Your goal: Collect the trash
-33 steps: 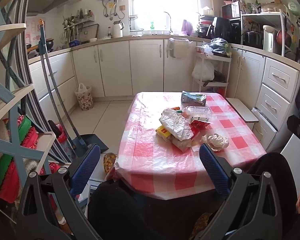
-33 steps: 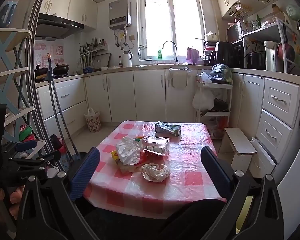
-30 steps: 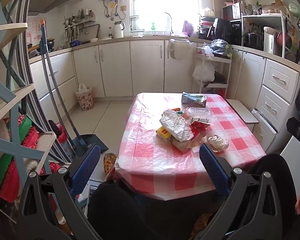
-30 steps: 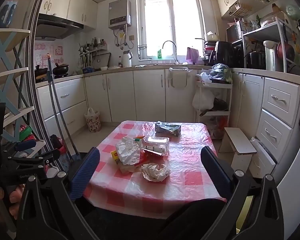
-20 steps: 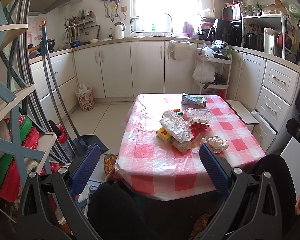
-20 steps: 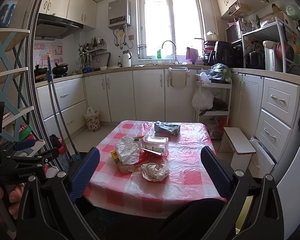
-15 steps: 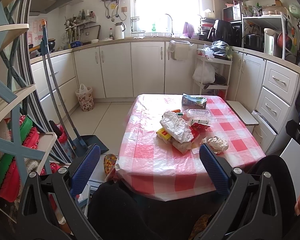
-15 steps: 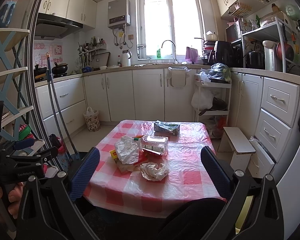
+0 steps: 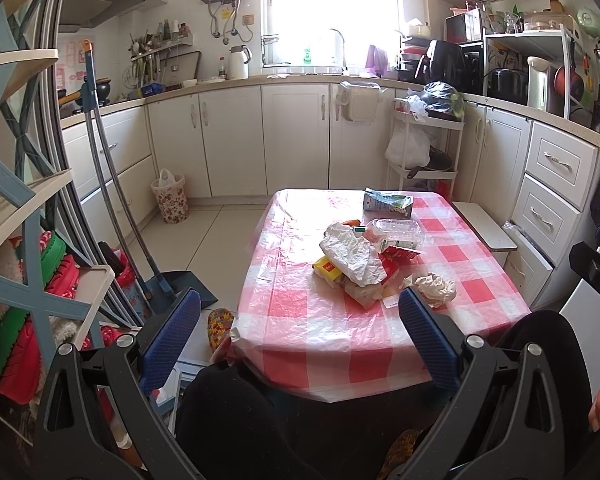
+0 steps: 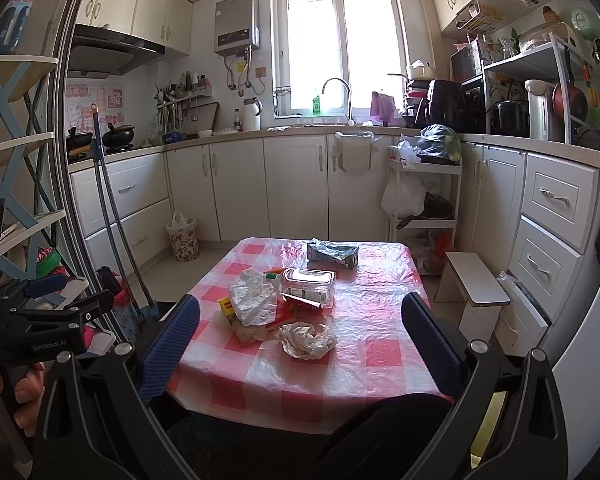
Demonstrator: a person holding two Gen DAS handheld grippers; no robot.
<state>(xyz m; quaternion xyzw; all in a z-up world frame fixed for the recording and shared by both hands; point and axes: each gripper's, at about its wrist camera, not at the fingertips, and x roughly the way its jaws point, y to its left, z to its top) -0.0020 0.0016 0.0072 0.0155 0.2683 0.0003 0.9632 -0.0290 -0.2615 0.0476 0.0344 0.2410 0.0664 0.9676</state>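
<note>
Change since earlier frames: almost none; both views shifted only slightly, trash lying as before.
Left gripper [image 9: 298,322]: held low before the near edge of the table, blue-padded fingers spread wide, nothing between them; also seen at the left edge of the right wrist view [image 10: 66,300], gripped by a hand [image 10: 16,394].
Right gripper [image 10: 298,326]: held level and short of the table, blue pads wide apart, empty; dark-clothed legs just below both grippers.
Table: low table under a red-and-white checked plastic cloth [image 10: 380,352], in the middle of the kitchen floor, straight ahead of both grippers.
Trash, nearest: crumpled white tissue wad [image 10: 307,340] lying alone near the front of the cloth, just beside the main heap; in the left view close to the right finger pad [image 9: 436,287].
Trash, heap: crinkled white plastic bag [image 10: 252,294] draped over a yellow packet [image 10: 225,305] and a flattened red wrapper [image 10: 290,310]; clear plastic clamshell box [image 10: 309,285] touching the heap behind.
Trash, far end: green-and-white carton [image 10: 333,254] on its side, apart from the heap.
Surroundings: flowered waste basket with a white bag liner [image 10: 183,239] on the floor by the cream cabinets, well apart from the table; long-handled broom and blue dustpan [image 9: 156,276] leaning at left; small white step stool [image 10: 476,284] right of the table; white trolley [image 10: 422,200] with bags behind it.
Obstruction: none between grippers and trash.
</note>
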